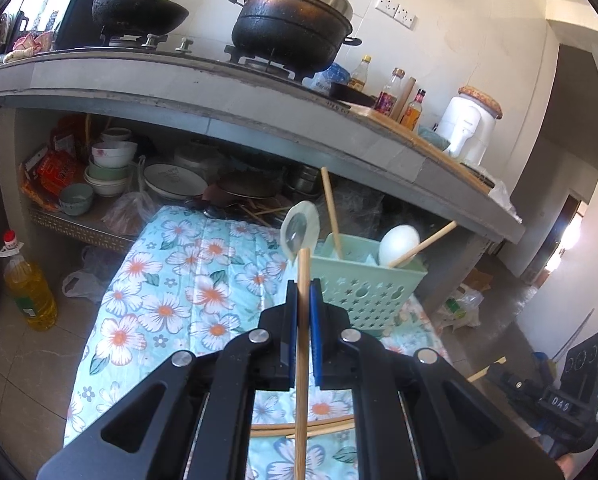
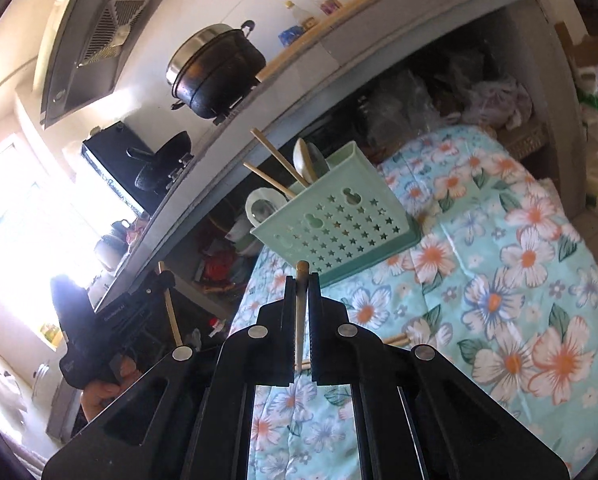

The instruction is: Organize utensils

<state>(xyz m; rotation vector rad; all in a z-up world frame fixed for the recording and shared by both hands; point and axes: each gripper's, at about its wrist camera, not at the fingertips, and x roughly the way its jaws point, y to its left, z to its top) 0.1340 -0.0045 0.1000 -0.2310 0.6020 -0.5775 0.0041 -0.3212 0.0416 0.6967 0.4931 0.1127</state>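
My left gripper point(image 1: 303, 288) is shut on a wooden chopstick point(image 1: 302, 360) and holds it above the floral cloth point(image 1: 171, 304), just in front of the green perforated utensil basket point(image 1: 367, 292). The basket holds chopsticks point(image 1: 331, 216) and white spoons point(image 1: 399, 244). My right gripper point(image 2: 302, 280) is shut on another chopstick point(image 2: 299, 320), also in front of the basket point(image 2: 339, 228). Loose chopsticks point(image 1: 323, 428) lie on the cloth under the left gripper. The left gripper also shows at the left of the right wrist view point(image 2: 111, 320), chopstick in it.
A grey counter point(image 1: 259, 96) with a pot point(image 1: 295, 24), a pan point(image 1: 139, 10) and bottles runs behind the basket. Bowls and plates point(image 1: 111, 172) sit on the shelf beneath. An oil bottle point(image 1: 29, 284) stands on the floor at the left.
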